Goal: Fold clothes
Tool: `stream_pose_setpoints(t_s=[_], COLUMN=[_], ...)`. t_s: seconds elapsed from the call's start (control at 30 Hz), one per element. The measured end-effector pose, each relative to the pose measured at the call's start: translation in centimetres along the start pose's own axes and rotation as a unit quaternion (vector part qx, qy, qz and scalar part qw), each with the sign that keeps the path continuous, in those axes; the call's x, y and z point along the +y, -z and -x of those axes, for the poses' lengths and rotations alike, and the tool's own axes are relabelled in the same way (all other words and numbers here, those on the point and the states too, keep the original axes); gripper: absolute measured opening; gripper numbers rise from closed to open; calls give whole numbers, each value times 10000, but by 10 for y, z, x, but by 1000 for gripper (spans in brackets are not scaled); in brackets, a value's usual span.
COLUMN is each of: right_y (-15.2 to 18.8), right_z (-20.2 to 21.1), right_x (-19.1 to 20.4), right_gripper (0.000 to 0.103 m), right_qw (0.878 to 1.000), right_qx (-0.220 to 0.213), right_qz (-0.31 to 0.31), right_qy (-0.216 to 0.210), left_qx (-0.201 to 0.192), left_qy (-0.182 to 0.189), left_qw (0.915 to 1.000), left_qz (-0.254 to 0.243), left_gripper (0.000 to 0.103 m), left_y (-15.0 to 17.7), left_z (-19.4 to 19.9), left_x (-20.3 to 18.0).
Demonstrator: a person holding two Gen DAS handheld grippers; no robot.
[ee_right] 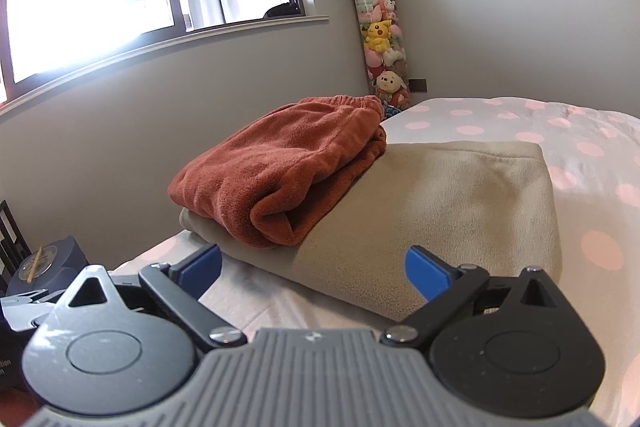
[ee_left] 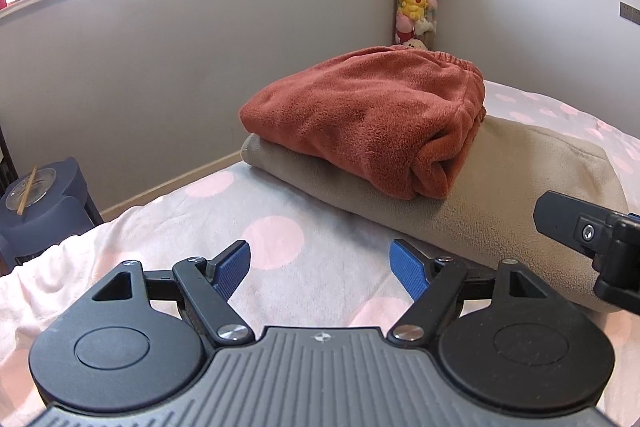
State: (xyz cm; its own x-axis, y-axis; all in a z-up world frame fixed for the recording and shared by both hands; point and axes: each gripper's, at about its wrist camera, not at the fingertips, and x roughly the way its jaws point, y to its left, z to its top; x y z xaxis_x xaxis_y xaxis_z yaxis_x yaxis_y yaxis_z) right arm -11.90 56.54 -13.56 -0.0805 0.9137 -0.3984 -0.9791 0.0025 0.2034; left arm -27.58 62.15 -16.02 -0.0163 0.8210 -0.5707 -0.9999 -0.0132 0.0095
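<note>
The rust-red fleece garment lies folded on top of a folded beige fleece, set toward that beige piece's window-side end, its elastic waistband at the far edge. Both look thick, plush and light, soft enough to slump when lifted and unlikely to slip. The red bundle's rolled near fold seems the firmest place to pinch, though lifting from one point would likely let its layers spill open; a hold under both ends should keep it together. The beige fleece rests on a pink-dotted bedspread. Just short of the beige fleece's near edge, the left gripper and the right gripper both stand spread wide, nothing between their blue pads.
</note>
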Motion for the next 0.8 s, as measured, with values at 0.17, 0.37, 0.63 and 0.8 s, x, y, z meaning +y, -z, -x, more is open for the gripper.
stream_pose_setpoints(t_s=[0.17,0.37,0.63,0.8], right_y=[3,6,7,8], right_z=[-2,-5,-5,-5], right_x=[-1,0,1,2], right_gripper=[99,99,99,99], right_qw=[10000,9999,9999,9998], right_qx=[49,86,88,97], right_qz=[-57,-70,-83,-112], right_qy=[-21,-52,-84,-103], left_qx=[33,63,66,62], left_qy=[45,78,110,72], left_qw=[10000,9999,9999,9999], left_qz=[-15,-71,-79,-82], left_gripper=[76,76,76,76], left_y=[0,1,2,2], left_z=[-1,-3,-4,-4], left_x=[-1,-3,-2,-2])
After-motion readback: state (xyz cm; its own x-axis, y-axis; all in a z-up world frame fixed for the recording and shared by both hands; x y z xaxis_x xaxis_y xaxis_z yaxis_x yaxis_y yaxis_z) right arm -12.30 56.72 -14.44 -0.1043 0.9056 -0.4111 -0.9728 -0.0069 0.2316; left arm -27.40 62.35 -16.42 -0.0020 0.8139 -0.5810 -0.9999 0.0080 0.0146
